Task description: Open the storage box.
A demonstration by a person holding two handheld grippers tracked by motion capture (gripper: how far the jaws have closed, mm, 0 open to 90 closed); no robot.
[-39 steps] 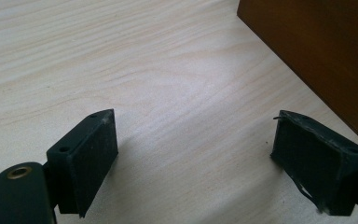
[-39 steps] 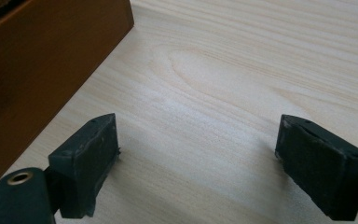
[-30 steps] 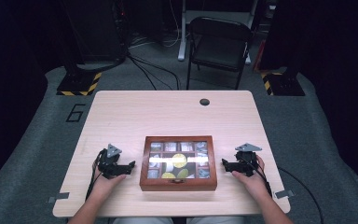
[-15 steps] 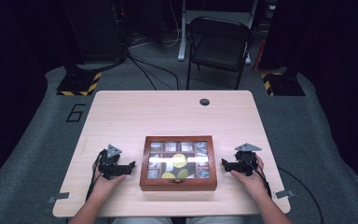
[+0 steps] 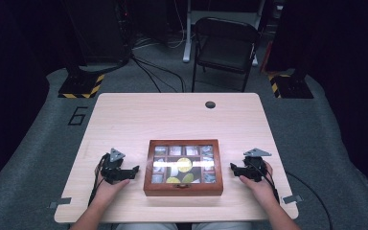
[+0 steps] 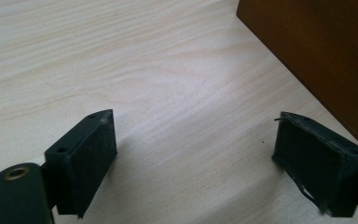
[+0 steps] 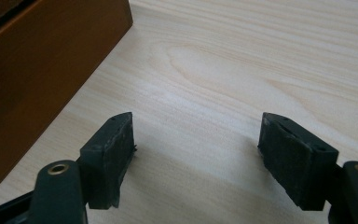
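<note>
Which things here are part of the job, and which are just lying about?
Part of the job:
- wooden box with a glass lid
- left gripper, open
- right gripper, open, jaws just been closing on nothing

Lying about:
- folding chair
- floor cables

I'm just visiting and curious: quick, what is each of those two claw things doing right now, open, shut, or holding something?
Left gripper: open, holding nothing.
Right gripper: open, nothing between its jaws, which have just been closing.
</note>
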